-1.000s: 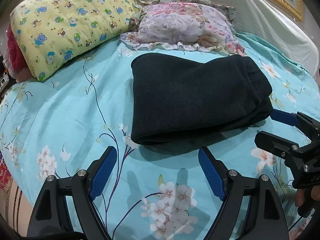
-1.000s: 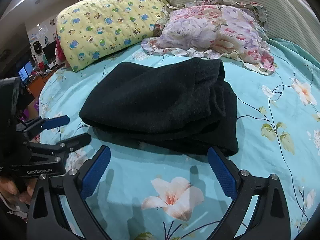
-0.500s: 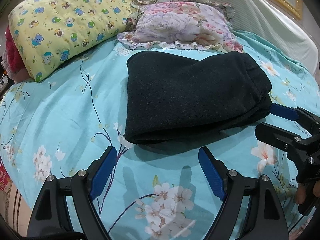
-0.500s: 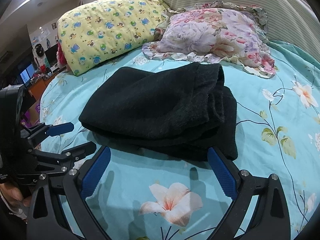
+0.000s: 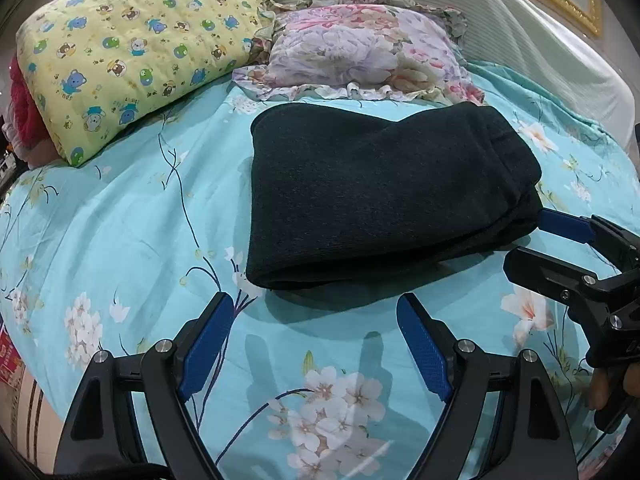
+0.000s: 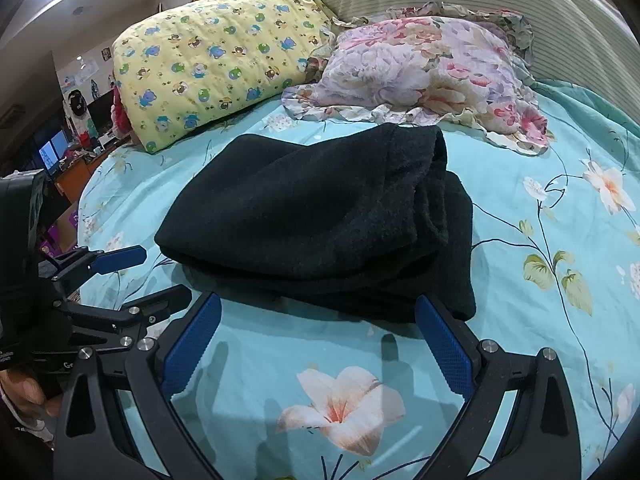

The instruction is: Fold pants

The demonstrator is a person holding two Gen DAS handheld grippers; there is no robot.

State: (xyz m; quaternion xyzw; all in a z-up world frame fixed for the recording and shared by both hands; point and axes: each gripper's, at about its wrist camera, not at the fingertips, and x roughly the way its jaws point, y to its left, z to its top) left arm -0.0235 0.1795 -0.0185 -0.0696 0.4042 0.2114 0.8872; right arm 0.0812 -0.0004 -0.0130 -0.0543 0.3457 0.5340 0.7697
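The black pants (image 5: 372, 196) lie folded in a thick rectangle on the turquoise floral bedsheet (image 5: 120, 232); they also show in the right wrist view (image 6: 320, 220). My left gripper (image 5: 316, 340) is open and empty, just short of the bundle's near folded edge. My right gripper (image 6: 316, 340) is open and empty, just short of the bundle's other side. Each gripper shows in the other's view: the right one (image 5: 532, 240) at the pants' right end, the left one (image 6: 156, 276) at their left.
A yellow bear-print pillow (image 5: 132, 48) and a floral ruffled pillow (image 5: 360, 56) lie beyond the pants against a striped headboard (image 5: 520, 40). The bed's left edge (image 5: 16, 360) drops off near my left gripper. Room clutter (image 6: 72, 128) stands beyond the bed.
Both grippers have edged slightly closer to the folded pants. Both stayed open and the pants have not moved.
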